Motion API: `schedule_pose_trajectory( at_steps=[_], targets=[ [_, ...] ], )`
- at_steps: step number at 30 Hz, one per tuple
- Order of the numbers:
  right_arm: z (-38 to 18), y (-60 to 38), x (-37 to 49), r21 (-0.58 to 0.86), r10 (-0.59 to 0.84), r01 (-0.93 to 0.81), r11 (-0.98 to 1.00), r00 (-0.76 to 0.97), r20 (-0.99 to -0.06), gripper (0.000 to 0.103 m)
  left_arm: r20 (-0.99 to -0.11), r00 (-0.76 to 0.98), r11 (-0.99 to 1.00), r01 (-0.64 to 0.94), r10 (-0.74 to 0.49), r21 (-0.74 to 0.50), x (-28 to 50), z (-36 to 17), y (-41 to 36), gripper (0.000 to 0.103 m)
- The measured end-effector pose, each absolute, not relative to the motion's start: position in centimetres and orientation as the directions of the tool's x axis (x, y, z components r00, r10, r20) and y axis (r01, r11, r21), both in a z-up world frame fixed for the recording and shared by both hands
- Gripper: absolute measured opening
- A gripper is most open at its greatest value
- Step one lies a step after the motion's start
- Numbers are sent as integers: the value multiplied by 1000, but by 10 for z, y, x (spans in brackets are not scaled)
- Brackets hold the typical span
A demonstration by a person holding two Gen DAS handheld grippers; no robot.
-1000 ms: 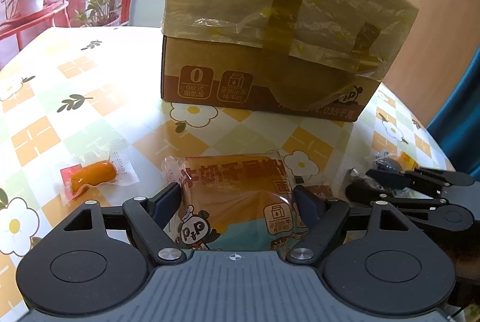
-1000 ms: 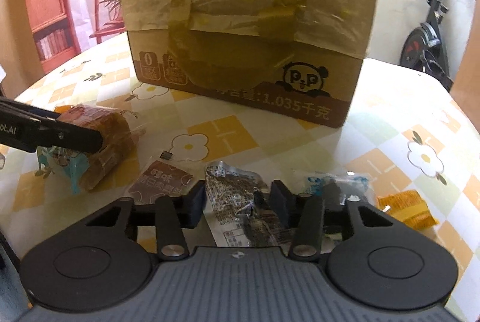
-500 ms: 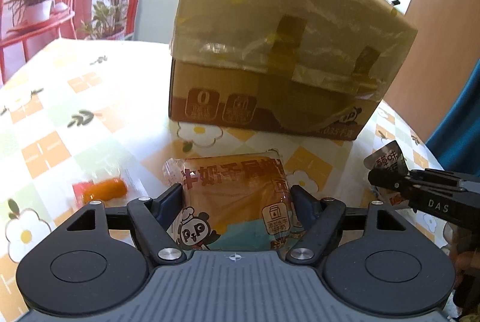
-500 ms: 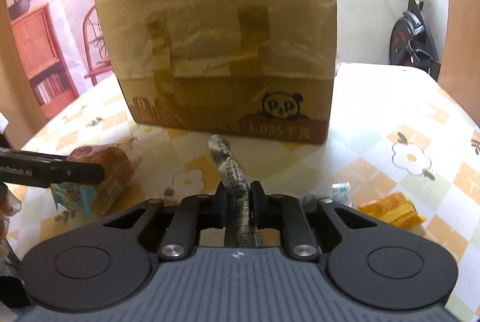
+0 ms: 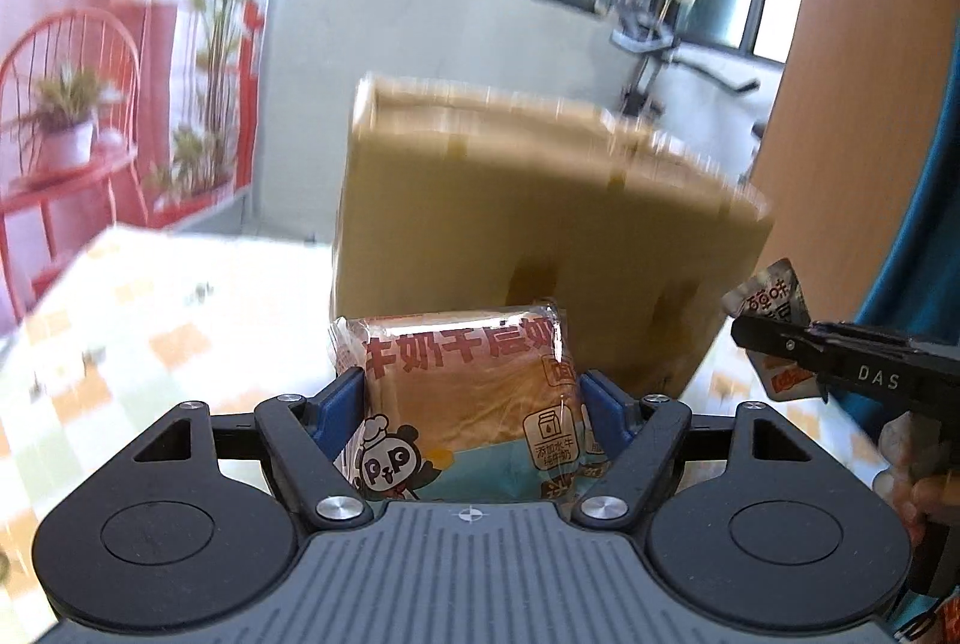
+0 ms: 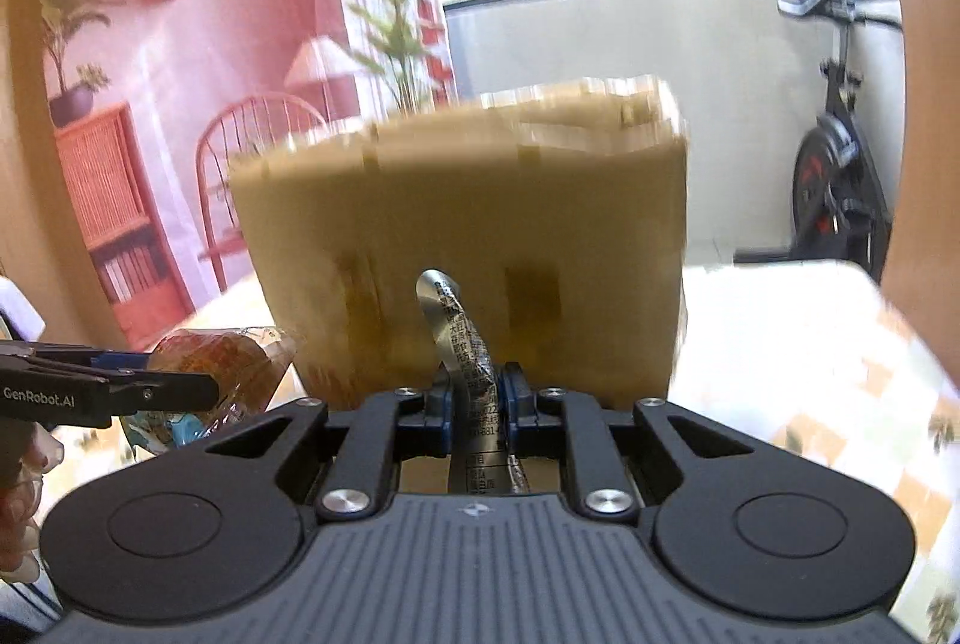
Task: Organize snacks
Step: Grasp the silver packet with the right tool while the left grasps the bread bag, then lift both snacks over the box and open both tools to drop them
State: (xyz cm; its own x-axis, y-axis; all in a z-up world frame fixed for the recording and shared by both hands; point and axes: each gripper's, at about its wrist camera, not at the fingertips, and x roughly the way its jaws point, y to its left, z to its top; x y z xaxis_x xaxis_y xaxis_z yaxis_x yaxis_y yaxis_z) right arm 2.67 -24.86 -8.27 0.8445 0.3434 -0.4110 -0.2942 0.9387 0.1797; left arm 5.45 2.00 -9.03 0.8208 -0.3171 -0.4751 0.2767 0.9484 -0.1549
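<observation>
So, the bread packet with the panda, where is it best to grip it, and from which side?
Across its two narrow sides, coming from the printed end, as the left gripper does now: the bread packet is a soft block, and its flat sides give both pads full contact. Squeeze lightly, I think, or the bread crushes.

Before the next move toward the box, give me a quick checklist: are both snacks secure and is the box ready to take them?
1. Left gripper shut on the bread pack, blue fingers pressing both sides: ok.
2. Right gripper shut on the silver sachet, which sticks up between the fingers: ok.
3. Both snacks lifted off the checked tablecloth: ok.
4. Cardboard box straight ahead of both grippers: ok.
5. Box top open to receive snacks: cannot tell, the box is blurred.
6. The two grippers apart from each other: ok.
</observation>
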Motion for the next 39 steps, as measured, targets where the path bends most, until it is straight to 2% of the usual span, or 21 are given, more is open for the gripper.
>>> schedule_pose_trajectory(
  at_steps=[7, 15, 21, 33, 34, 36, 37, 38, 39],
  targets=[
    [-27, -251, 42, 164, 366, -331, 929, 883, -293, 16, -341, 870, 935, 334, -355, -122, 70, -30, 14, 78],
    [10, -254, 86, 127, 362, -340, 932, 901, -241, 16, -278, 881, 923, 362, -384, -129, 122, 4, -6, 79],
    [12, -252, 135, 73, 289, -279, 957, 924, -249, 16, -312, 875, 929, 353, -371, -114, 166, 6, -26, 79],
    [-29, -250, 187, 65, 252, -247, 967, 886, -388, 20, -464, 816, 938, 324, -344, -125, 223, -28, -26, 80],
    [-32, -249, 187, 65, 253, -247, 967, 884, -393, 25, -476, 813, 941, 317, -335, -120, 224, -30, -24, 80],
    [-35, -249, 188, 67, 256, -250, 966, 880, -400, 29, -493, 811, 946, 308, -315, -97, 223, -33, -22, 81],
    [-37, -249, 188, 66, 255, -250, 966, 878, -405, 37, -492, 813, 946, 312, -313, -86, 220, -33, -21, 81],
    [-38, -247, 188, 63, 250, -246, 967, 877, -409, 50, -489, 815, 946, 314, -312, -79, 216, -32, -20, 82],
    [-38, -246, 188, 60, 248, -245, 968, 877, -411, 56, -486, 817, 947, 314, -309, -75, 214, -31, -18, 85]
  ],
)
